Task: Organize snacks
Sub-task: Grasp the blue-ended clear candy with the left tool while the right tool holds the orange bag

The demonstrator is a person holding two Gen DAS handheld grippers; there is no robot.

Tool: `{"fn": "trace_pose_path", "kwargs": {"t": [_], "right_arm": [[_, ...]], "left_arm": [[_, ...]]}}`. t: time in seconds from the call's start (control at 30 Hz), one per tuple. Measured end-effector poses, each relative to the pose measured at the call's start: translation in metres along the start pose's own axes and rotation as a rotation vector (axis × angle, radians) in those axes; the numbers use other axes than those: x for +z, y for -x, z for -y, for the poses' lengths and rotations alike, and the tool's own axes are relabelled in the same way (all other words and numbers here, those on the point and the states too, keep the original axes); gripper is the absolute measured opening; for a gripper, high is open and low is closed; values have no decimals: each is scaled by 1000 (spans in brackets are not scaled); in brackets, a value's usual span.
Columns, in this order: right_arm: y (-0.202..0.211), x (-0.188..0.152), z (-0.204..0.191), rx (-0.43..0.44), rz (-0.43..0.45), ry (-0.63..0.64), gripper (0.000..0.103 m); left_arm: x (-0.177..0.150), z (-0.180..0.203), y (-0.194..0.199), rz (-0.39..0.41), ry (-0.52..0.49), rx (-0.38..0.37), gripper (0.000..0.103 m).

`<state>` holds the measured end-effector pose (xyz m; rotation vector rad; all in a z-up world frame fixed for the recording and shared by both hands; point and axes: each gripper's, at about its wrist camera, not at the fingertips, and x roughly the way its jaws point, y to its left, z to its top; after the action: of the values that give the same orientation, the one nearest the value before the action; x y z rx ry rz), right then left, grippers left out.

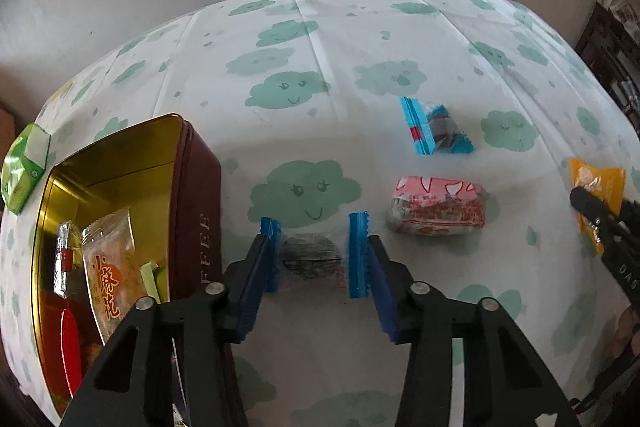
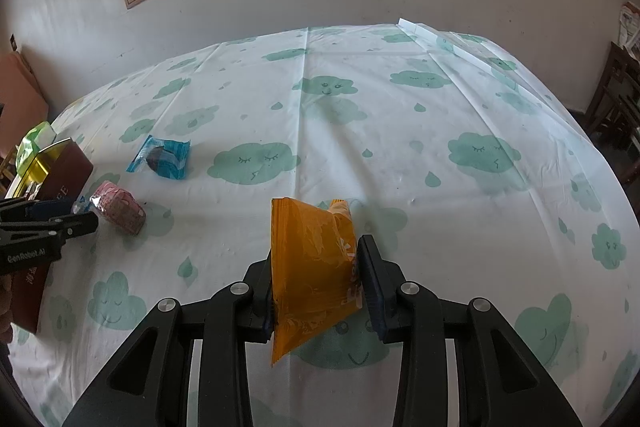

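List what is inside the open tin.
The tin holds an orange printed packet, a silver-and-red wrapped stick, a red packet and a pale green piece. The left gripper hides its near end.

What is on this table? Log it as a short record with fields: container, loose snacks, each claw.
container: open tin, gold inside, several wrapped snacks in it
left claw: closed on the ends of a blue-ended packet, just beside the tin
right claw: closed on an orange packet
loose snacks: pink packet; blue packet beyond it
outside tin: green packet by its far corner
surface: cloud-print tablecloth
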<state>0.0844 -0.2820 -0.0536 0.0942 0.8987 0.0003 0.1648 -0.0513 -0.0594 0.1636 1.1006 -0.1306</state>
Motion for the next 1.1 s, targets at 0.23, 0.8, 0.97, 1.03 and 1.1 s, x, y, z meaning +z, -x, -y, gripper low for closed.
{"fn": "trace_pose_path", "kwargs": {"t": [0.23, 0.8, 0.97, 1.03, 1.1], "right_arm": [[0, 0, 0, 0, 0, 0, 37], [0, 0, 0, -3, -1, 3, 37], [0, 0, -1, -4, -1, 3, 37], [0, 0, -1, -4, -1, 3, 37], [0, 0, -1, -5, -1, 3, 37]], "left_arm": [[-1, 2, 9, 13, -1, -26, 27], [-33, 2, 43, 12, 10, -126, 3], [-61, 17, 42, -53, -1, -200, 4], [-69, 19, 42, -72, -2, -209, 4], [-72, 16, 42, -79, 14, -214, 5]]}}
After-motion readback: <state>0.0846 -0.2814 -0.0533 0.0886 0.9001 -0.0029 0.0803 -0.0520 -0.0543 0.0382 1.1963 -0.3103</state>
